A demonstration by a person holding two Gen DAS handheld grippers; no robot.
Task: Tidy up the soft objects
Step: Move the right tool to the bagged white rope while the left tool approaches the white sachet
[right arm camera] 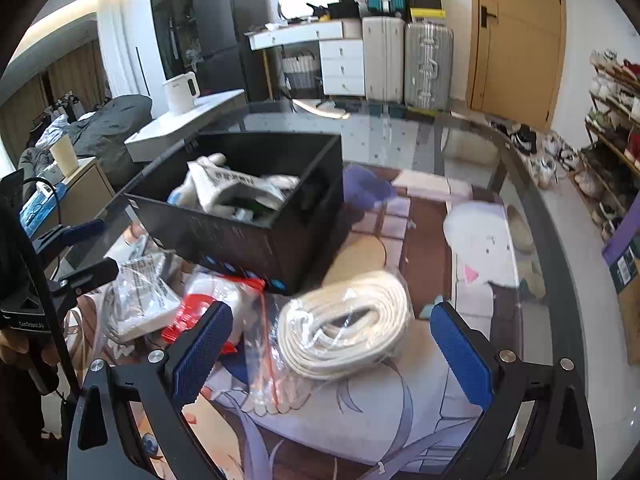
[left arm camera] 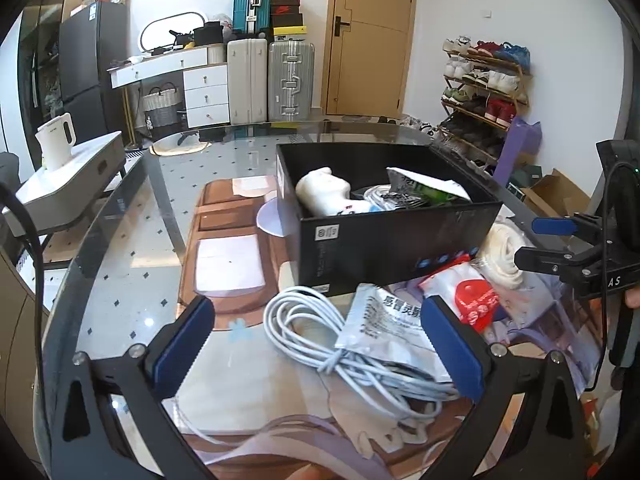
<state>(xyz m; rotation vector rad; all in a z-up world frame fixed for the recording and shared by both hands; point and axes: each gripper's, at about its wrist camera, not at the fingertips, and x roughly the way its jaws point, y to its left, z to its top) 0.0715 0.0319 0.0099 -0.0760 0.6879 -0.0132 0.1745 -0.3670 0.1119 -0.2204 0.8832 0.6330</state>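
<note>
A black box on the glass table holds a white plush toy and some packets. My left gripper is open just above a coiled white cable and a silver foil packet. Beside them lies a red-and-white bagged item. My right gripper is open around a bagged coil of cream strap, without touching it. Each gripper shows in the other's view: the right gripper and the left gripper.
A printed mat covers the table in front of the box. The round glass table edge curves to the right. A white kettle stands on a side unit at left. Suitcases, drawers and a shoe rack line the far walls.
</note>
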